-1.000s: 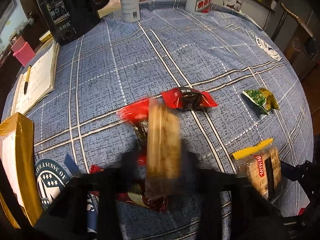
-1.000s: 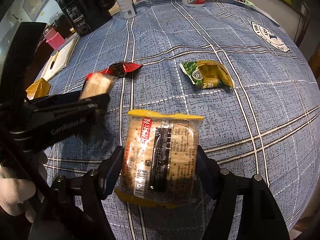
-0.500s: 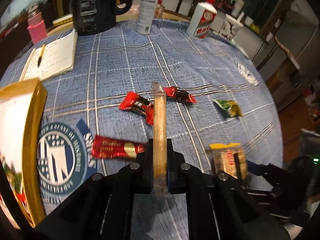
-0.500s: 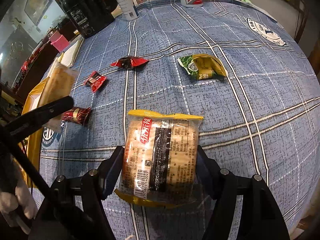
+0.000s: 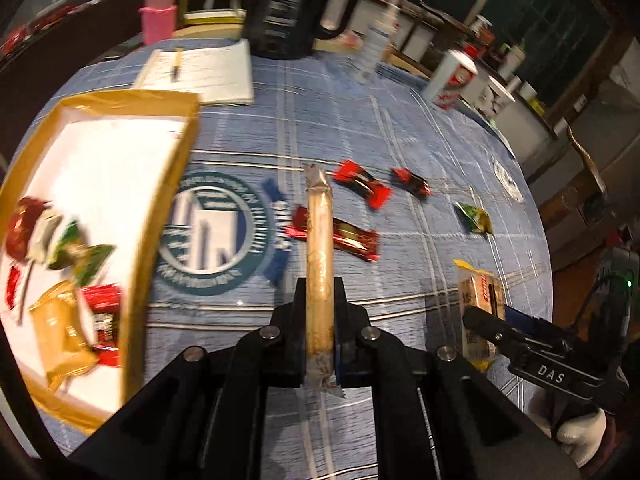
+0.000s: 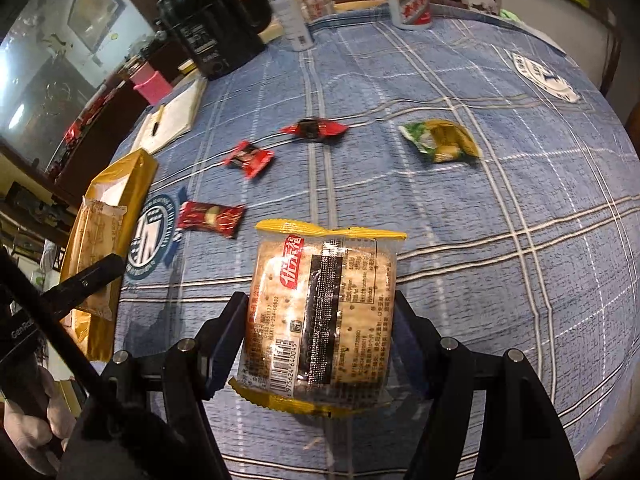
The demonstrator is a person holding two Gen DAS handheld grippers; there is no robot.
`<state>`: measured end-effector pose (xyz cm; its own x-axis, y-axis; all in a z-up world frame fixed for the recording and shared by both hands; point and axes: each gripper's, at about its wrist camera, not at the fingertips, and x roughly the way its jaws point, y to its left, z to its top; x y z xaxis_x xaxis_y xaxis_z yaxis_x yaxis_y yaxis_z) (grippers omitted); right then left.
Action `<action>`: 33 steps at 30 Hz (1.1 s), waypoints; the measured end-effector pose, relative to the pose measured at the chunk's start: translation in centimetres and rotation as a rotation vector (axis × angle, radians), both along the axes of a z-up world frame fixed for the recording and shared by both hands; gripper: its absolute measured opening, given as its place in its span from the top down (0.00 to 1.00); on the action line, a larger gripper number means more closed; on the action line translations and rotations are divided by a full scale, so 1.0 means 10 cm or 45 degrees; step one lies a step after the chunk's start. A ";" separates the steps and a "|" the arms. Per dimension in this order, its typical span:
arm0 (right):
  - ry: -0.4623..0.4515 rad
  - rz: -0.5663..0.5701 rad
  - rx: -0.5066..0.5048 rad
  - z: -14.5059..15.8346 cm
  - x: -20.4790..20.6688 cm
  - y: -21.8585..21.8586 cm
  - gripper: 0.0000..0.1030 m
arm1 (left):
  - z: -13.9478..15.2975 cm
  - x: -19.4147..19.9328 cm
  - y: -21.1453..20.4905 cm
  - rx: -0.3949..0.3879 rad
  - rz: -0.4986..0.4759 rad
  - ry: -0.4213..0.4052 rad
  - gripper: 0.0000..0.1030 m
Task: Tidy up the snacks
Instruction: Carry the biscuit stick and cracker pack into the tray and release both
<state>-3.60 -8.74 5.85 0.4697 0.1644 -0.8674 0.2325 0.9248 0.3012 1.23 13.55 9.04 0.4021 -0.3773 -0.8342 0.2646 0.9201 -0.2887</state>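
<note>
Blue tablecloth (image 6: 500,184) crossed by white grid lines, a gold-rimmed white box (image 5: 160,184), red candy wrappers (image 6: 250,157), a green-and-yellow packet (image 6: 440,142), yellow-edged cracker pack (image 6: 320,320), pink cup (image 5: 157,24).

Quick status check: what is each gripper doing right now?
Left gripper: closed on a thin tan snack packet, held edge-on.
Right gripper: closed on a yellow-edged cracker pack.

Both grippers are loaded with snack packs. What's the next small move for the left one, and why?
Probably swing the left gripper further left over the gold box and release. It is shut on the tan cracker pack, which hangs above the tablecloth beside the box, where other snacks already lie.
</note>
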 end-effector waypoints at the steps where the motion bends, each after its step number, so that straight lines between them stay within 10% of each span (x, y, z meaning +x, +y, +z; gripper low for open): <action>1: -0.003 0.012 -0.004 0.02 0.00 0.05 0.33 | 0.03 0.00 0.09 -0.005 0.020 -0.009 0.90; 20: -0.120 0.428 -0.100 0.50 0.44 1.68 0.33 | 0.15 -0.02 1.82 0.016 0.398 -0.076 0.90; 33: -0.120 0.566 -0.144 0.36 1.21 2.66 0.32 | -0.05 0.46 2.16 0.081 0.360 -0.038 0.90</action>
